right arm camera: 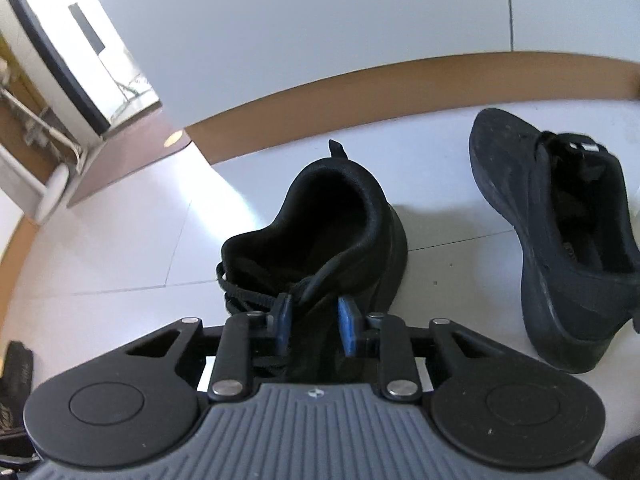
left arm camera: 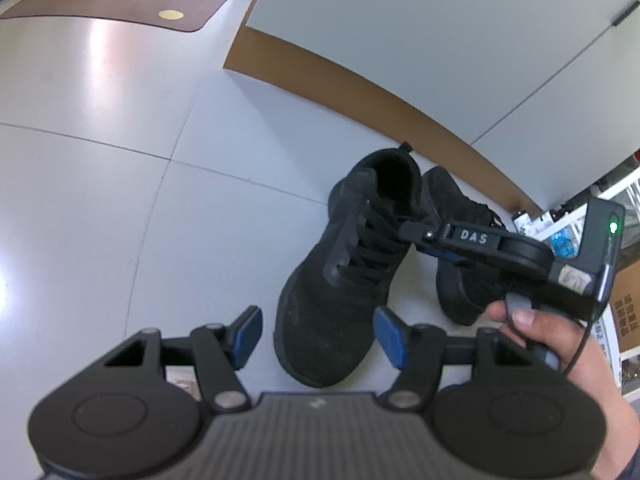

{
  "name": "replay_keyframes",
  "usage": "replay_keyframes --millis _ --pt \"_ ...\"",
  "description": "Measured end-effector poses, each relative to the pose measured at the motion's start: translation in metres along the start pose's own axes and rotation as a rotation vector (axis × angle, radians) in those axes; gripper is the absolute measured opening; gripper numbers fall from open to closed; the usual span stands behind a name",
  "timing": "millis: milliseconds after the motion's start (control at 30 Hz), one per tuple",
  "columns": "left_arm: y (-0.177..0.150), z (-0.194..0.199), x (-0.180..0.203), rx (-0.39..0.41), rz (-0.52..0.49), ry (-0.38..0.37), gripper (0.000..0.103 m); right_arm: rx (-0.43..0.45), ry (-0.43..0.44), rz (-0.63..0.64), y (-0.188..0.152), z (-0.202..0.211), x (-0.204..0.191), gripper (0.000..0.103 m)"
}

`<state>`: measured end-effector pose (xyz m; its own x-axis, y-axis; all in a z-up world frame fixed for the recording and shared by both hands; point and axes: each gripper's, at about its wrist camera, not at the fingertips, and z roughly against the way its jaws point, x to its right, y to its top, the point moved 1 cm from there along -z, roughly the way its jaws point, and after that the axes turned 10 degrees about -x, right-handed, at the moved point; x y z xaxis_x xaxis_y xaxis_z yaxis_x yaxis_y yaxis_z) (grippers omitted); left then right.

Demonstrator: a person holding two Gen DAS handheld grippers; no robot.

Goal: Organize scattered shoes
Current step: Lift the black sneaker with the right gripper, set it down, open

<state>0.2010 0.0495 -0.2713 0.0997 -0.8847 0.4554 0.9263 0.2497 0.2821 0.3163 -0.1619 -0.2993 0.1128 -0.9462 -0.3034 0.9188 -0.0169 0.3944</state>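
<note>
A pale tiled floor runs up to a white wall with a brown skirting board, and a brown doormat lies further off.

In the left wrist view, two black sneakers sit close to the wall. The nearer sneaker stands upright on its sole, toe towards the camera. The second sneaker lies just beside it, partly hidden. The left gripper hovers low before the nearer toe, its blue pads spread wide with nothing between them. The right gripper, held by a hand, reaches across from the right, its fingers at the laces and tongue of the nearer sneaker.

In the right wrist view, the right gripper has its pads drawn in on the tongue and laces of the nearer sneaker, which rests on the floor. The second sneaker lies tipped on its side, sole showing, apart to the right.

As a judgement, the pair is not yet tidy: one shoe stands, the other lies tipped and askew, so aligning them side by side remains.
</note>
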Motion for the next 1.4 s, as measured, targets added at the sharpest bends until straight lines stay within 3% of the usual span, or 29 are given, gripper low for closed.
replay_keyframes --millis 33,100,300,500,633,967,1400 --pt "0.0 0.0 -0.001 0.002 0.003 0.0 0.065 -0.006 -0.003 0.016 -0.003 0.0 -0.005 0.091" --pt "0.001 0.0 -0.001 0.003 0.006 0.002 0.065 -0.012 -0.013 0.055 -0.008 -0.002 -0.013 0.098" --pt "0.002 -0.002 -0.003 0.002 0.017 0.012 0.065 -0.087 -0.064 0.128 -0.012 -0.03 -0.027 0.098" --pt "0.003 -0.003 -0.008 0.003 0.029 0.042 0.065 -0.084 -0.07 0.178 -0.008 -0.043 -0.019 0.081" --pt "0.003 -0.005 -0.011 -0.001 0.048 0.042 0.065 -0.081 -0.086 0.215 -0.008 -0.039 -0.016 0.076" --pt "0.004 -0.008 -0.011 0.003 0.063 0.041 0.065 -0.095 -0.058 0.318 -0.013 -0.034 -0.015 0.074" --pt "0.016 -0.031 0.013 0.016 0.053 0.051 0.065 -0.126 -0.024 0.299 -0.016 -0.031 -0.02 0.074"
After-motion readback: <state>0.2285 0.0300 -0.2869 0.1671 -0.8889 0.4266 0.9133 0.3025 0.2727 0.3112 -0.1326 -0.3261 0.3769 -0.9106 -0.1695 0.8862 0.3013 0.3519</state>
